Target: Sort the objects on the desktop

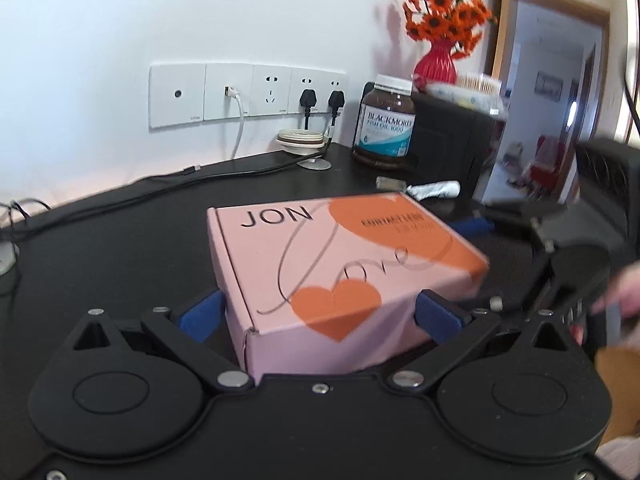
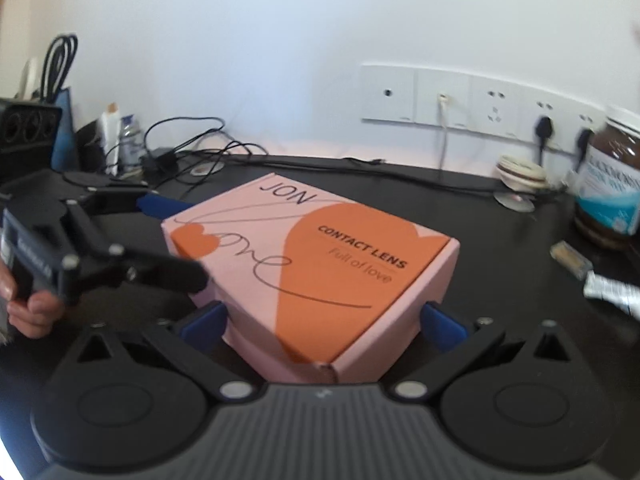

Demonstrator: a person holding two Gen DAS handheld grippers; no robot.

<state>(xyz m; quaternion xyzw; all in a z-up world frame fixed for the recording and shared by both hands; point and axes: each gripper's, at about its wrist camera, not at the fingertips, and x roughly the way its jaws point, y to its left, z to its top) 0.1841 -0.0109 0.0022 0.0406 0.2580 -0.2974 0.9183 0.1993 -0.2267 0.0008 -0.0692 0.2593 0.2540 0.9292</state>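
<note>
The left gripper [image 1: 320, 312] and the right gripper [image 2: 322, 322] each stand spread wide around a corner of the pink contact-lens box [image 2: 312, 264], blue pads just beside its sides; contact is unclear. The box sits mid-desk [image 1: 120, 240], a brown supplement jar [image 1: 386, 120] near the wall behind.

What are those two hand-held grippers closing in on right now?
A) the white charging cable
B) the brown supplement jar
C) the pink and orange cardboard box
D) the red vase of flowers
C: the pink and orange box sits between the blue fingers of both the left hand-held gripper and the right hand-held gripper.
</note>
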